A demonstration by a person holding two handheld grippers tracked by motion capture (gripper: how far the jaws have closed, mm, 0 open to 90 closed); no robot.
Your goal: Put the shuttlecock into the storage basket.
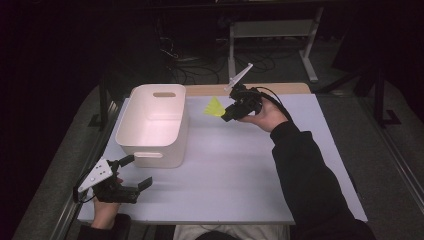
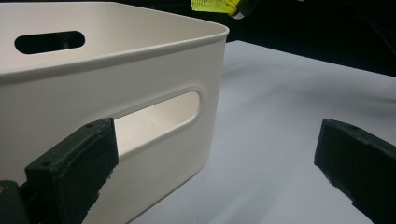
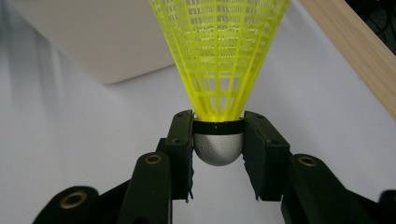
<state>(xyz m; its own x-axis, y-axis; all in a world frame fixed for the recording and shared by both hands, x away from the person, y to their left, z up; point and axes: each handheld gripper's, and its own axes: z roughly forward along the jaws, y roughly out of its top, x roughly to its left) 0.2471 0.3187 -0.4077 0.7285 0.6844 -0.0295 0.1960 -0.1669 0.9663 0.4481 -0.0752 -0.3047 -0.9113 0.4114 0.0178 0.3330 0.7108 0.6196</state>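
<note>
High view looks down; both gripper views sit low, sharing the white bin (image 1: 152, 125).

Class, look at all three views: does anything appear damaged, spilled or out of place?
Nothing stands out. The white bin sits upright on the table; the right hand-held gripper holds an intact yellow shuttlecock by its cork.

A dim lab or test room: a plain white table (image 1: 240, 170) on grey carpet, loose black cables (image 1: 200, 62) trailing across the floor behind it, beside a bare metal desk frame (image 1: 272, 37).
</note>
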